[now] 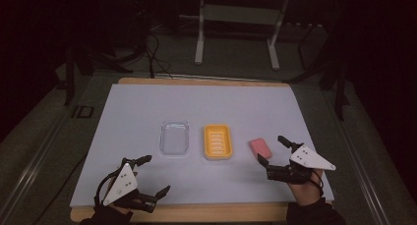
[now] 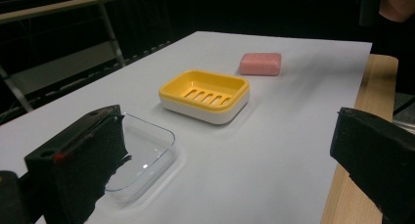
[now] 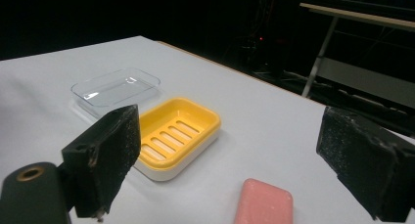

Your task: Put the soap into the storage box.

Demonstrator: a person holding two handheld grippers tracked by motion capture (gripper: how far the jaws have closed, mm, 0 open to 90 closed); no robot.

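Three things sit in a row across my white sheet: a clear plastic lid (image 1: 174,137) on the left, a yellow slotted soap dish (image 1: 218,141) in the middle, and a pink soap bar (image 1: 260,147) on the right. Narrow gaps separate them; the far half lies bare.

Glossy yellow plastic soap dish (image 2: 204,94); clear plastic lid (image 2: 142,155); matt pink soap (image 2: 260,63).

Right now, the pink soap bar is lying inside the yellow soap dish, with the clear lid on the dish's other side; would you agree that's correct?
Not quite: the pink soap bar lies on the white table cover beside the yellow soap dish, not inside it; the dish is empty. The high view shows this. The clear lid is indeed on the dish's other side.
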